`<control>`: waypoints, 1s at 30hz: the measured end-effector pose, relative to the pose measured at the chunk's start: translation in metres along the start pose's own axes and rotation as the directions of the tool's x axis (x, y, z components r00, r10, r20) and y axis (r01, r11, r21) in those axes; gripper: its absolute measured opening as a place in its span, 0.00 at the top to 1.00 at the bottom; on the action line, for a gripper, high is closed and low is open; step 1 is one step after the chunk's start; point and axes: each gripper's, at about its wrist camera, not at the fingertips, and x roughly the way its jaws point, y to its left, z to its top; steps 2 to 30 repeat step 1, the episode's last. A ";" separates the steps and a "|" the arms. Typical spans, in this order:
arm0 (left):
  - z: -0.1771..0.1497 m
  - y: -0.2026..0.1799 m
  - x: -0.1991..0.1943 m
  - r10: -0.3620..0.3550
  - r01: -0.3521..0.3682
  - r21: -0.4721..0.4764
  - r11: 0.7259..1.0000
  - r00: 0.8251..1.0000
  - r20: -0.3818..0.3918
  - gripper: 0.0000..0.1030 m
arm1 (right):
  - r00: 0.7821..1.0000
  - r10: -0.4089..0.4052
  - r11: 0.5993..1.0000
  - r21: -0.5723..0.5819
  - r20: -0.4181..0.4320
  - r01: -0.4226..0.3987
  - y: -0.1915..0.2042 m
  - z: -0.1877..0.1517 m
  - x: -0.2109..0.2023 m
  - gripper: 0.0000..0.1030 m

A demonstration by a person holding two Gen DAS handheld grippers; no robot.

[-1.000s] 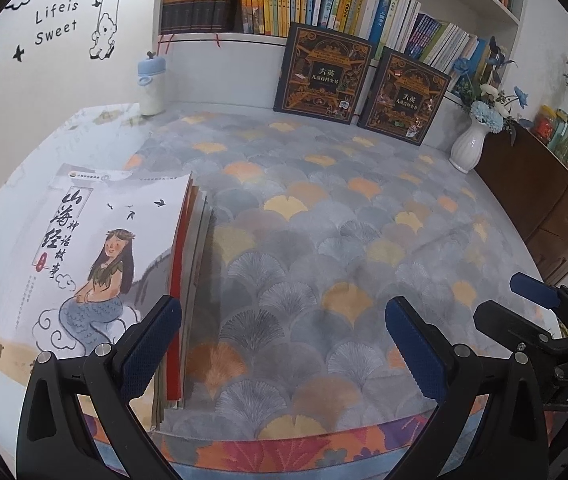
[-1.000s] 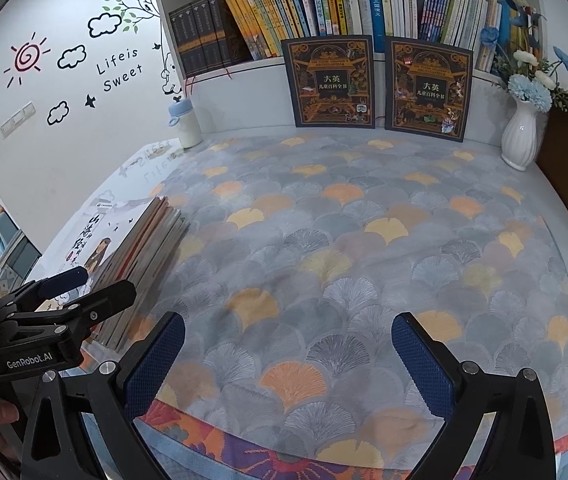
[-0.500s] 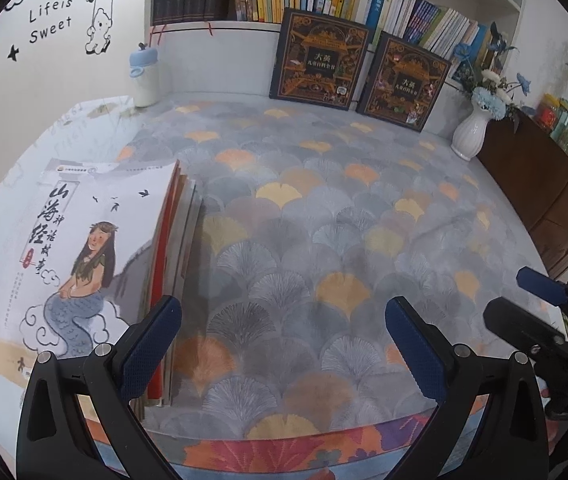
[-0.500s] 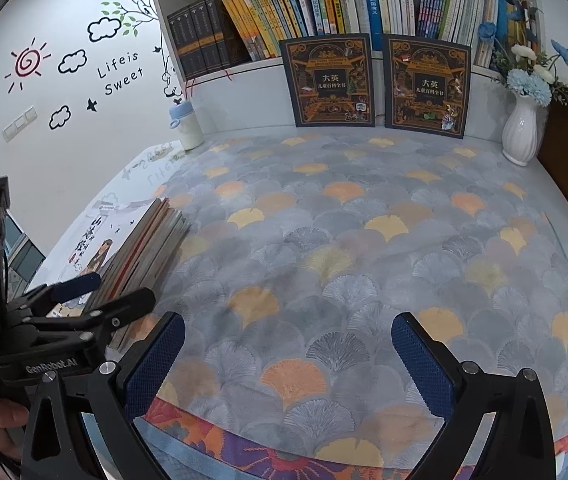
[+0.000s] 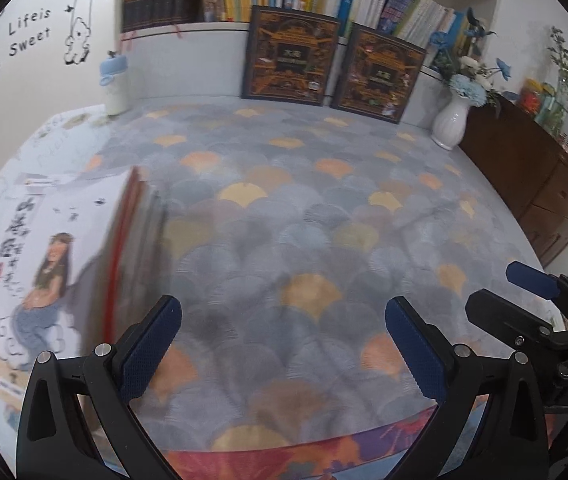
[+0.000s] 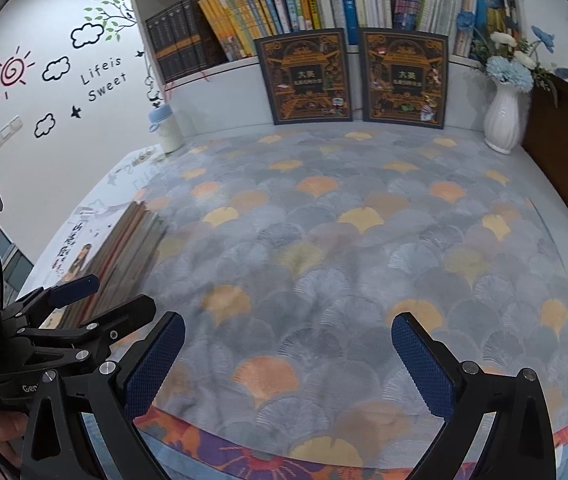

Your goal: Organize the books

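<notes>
A stack of thin books [image 5: 56,256] lies flat at the table's left side, topped by a white cover with a mermaid drawing. From the right wrist view the same stack [image 6: 108,252] shows its spines. My left gripper [image 5: 284,344] is open above the cloth, just right of the stack and empty. My right gripper [image 6: 287,360] is open too, holding nothing, near the front edge. Two dark ornate books [image 6: 305,76] [image 6: 405,80] lean upright against the shelf base at the back.
A patterned cloth [image 6: 343,240] covers the table. A blue-capped bottle [image 6: 166,128] stands back left, a white vase of blue flowers [image 6: 503,116] back right. Shelves of upright books [image 6: 284,8] run behind. A brown cabinet [image 5: 531,176] borders the right side.
My left gripper has moved forward and lower, so the stack looks bigger and nearer, and its view is blurred. The right gripper shifted slightly. Both stayed open.
</notes>
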 end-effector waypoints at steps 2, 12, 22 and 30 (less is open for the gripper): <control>-0.001 -0.002 0.002 0.004 -0.004 0.003 1.000 1.000 0.000 0.01 | 1.000 -0.003 1.000 0.007 -0.001 0.003 -0.003 -0.001 0.000 0.00; -0.001 -0.002 0.002 0.004 -0.004 0.003 1.000 1.000 0.000 0.01 | 1.000 -0.003 1.000 0.007 -0.001 0.003 -0.003 -0.001 0.000 0.00; -0.001 -0.002 0.002 0.004 -0.004 0.003 1.000 1.000 0.000 0.01 | 1.000 -0.003 1.000 0.007 -0.001 0.003 -0.003 -0.001 0.000 0.00; -0.001 -0.002 0.002 0.004 -0.004 0.003 1.000 1.000 0.000 0.01 | 1.000 -0.003 1.000 0.007 -0.001 0.003 -0.003 -0.001 0.000 0.00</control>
